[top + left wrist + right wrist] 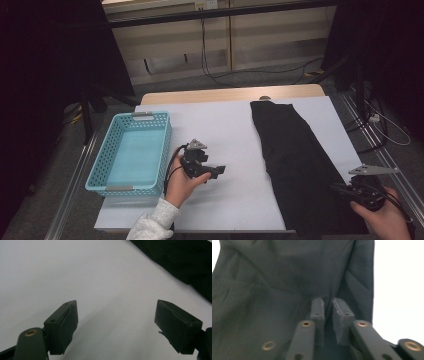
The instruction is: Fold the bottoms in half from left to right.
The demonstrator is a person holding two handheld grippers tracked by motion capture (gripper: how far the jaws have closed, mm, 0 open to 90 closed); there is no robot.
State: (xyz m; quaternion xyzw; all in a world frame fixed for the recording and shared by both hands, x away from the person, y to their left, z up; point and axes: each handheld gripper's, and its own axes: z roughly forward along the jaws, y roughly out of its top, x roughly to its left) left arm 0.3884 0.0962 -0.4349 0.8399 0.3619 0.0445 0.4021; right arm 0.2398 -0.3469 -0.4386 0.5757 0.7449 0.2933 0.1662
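Right gripper point(327, 305) nearly clenched at near edge of black garment point(295, 160), grasp uncertain; thin pinch may slip. Left gripper point(116, 322) released beside garment.

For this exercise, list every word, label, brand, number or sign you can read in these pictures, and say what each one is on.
None can be read: the blue basket, the black garment, the white table cover and both grippers carry no legible text.
A small pale plate on the back wall is too small and blurred to read.
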